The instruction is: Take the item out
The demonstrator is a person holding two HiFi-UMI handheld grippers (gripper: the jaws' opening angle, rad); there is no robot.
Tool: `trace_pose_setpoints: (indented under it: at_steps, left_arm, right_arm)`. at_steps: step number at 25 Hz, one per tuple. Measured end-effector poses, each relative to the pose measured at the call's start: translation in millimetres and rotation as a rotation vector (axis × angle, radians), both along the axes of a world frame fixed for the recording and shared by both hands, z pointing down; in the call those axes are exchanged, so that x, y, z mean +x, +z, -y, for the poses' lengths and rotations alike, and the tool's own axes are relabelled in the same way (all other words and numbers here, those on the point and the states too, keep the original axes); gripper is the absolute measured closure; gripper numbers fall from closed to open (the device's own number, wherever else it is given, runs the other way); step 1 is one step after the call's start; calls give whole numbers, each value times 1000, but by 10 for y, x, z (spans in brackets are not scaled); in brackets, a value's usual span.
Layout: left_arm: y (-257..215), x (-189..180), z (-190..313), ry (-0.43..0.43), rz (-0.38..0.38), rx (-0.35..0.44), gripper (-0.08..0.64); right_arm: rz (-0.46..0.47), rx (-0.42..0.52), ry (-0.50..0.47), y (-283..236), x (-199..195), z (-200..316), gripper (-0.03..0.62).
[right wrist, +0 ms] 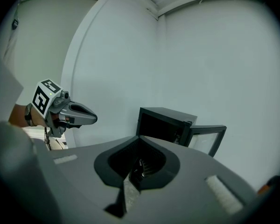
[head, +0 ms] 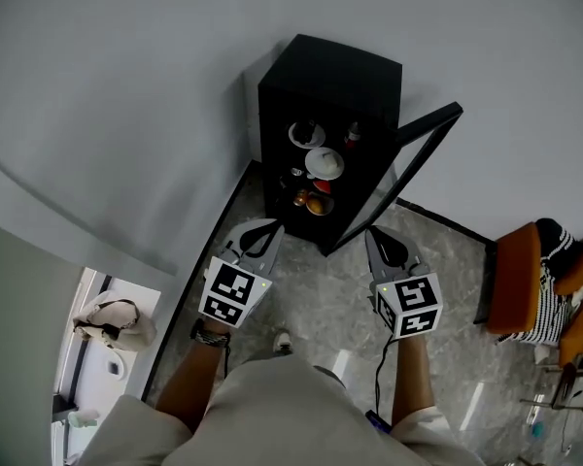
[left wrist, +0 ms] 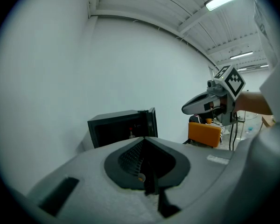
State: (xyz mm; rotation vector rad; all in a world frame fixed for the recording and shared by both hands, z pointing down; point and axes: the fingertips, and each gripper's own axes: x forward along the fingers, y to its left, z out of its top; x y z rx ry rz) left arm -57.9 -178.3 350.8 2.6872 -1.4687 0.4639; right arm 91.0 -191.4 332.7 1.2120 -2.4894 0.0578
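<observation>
A black cabinet (head: 330, 90) stands against the wall with its glass door (head: 403, 173) swung open to the right. Its shelves hold a white bowl (head: 325, 163), a plate (head: 304, 134), a red-topped bottle (head: 352, 134) and orange fruit (head: 314, 204). My left gripper (head: 272, 226) and right gripper (head: 371, 233) hover side by side in front of it, short of the opening, both shut and empty. The left gripper view shows the cabinet (left wrist: 121, 127) beyond its closed jaws (left wrist: 144, 139). In the right gripper view, cabinet (right wrist: 165, 122) and door (right wrist: 207, 139) lie ahead of the closed jaws (right wrist: 139, 138).
An orange chair (head: 520, 275) with a striped cloth stands to the right on the marble floor. A bag (head: 112, 320) rests behind a partition at lower left. The white wall runs close behind and left of the cabinet.
</observation>
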Motion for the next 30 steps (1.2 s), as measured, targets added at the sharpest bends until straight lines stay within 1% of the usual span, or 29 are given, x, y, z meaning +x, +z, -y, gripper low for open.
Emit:
trace_pose_setpoints:
  at_steps: [4, 8, 12, 16, 20, 24, 30]
  left_arm:
    - [97, -86, 218, -5, -14, -25, 555]
    - [144, -127, 394, -11, -7, -30, 555]
    - [280, -206, 571, -47, -15, -48, 555]
    - [417, -264, 778, -92, -15, -70, 555]
    - [524, -307, 1010, -125, -19, -78, 555]
    - [673, -306, 1252, -146, -11, -99, 555]
    - [889, -420, 1564, -206, -22, -121, 555]
  right_arm:
    - [-2, -15, 30, 86, -25, 256, 584]
    - [-17, -9, 34, 140, -60, 487, 584]
    - [-25, -29, 12, 304, -137, 719, 584]
    - [-14, -51, 14, 515, -173, 1020, 584]
    - [-26, -53, -43, 741, -288, 1383, 584]
    - [-12, -76, -111, 970, -429, 1721, 584]
    - [-58, -101, -163, 1359, -638, 2110, 584]
